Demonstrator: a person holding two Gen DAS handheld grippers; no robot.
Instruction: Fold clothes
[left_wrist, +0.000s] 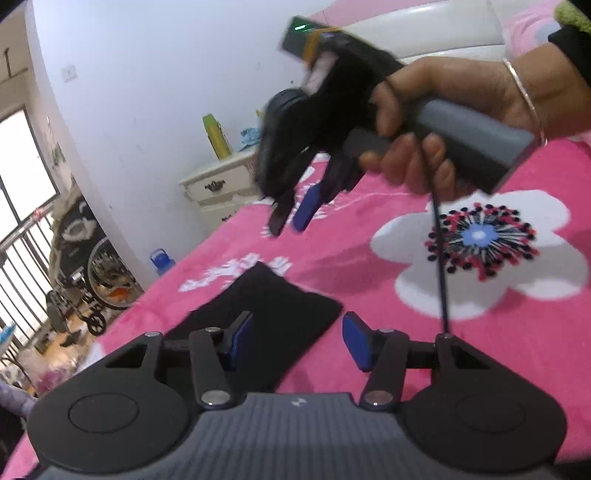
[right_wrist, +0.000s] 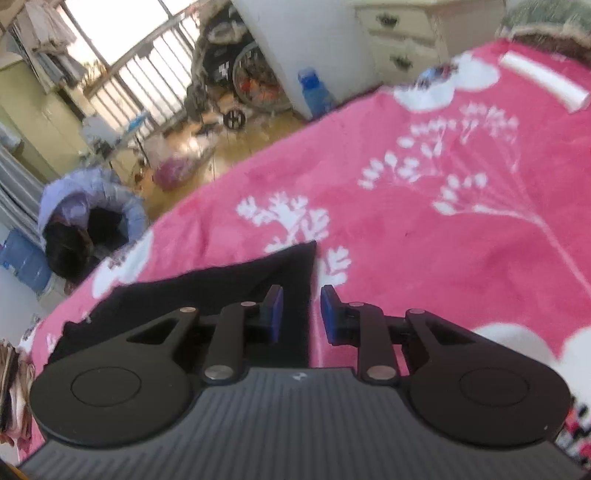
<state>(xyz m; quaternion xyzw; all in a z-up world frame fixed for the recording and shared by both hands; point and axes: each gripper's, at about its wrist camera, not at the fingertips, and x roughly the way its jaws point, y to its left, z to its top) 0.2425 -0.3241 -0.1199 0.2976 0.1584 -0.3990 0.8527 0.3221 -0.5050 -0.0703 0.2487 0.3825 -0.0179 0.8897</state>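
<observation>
A black garment (left_wrist: 266, 314), folded into a flat rectangle, lies on the pink flowered blanket (left_wrist: 362, 236) near the bed's edge. My left gripper (left_wrist: 299, 339) hovers low over its near right corner, open, with nothing between its blue pads. A hand holds my right gripper (left_wrist: 291, 216) higher above the bed, blurred and pointing down, well beyond the cloth. In the right wrist view the black garment (right_wrist: 221, 291) lies below and left of the right gripper (right_wrist: 301, 314), which is open and empty. Its corner shows behind the left finger.
A white nightstand (left_wrist: 218, 184) with a yellow-green bottle (left_wrist: 216, 136) stands past the bed. A wheelchair (left_wrist: 99, 280) and a blue bottle (left_wrist: 160, 260) sit on the floor. A person in a lilac jacket (right_wrist: 85, 218) crouches beside the bed. A white roll (right_wrist: 543, 83) lies on the far blanket (right_wrist: 424, 240).
</observation>
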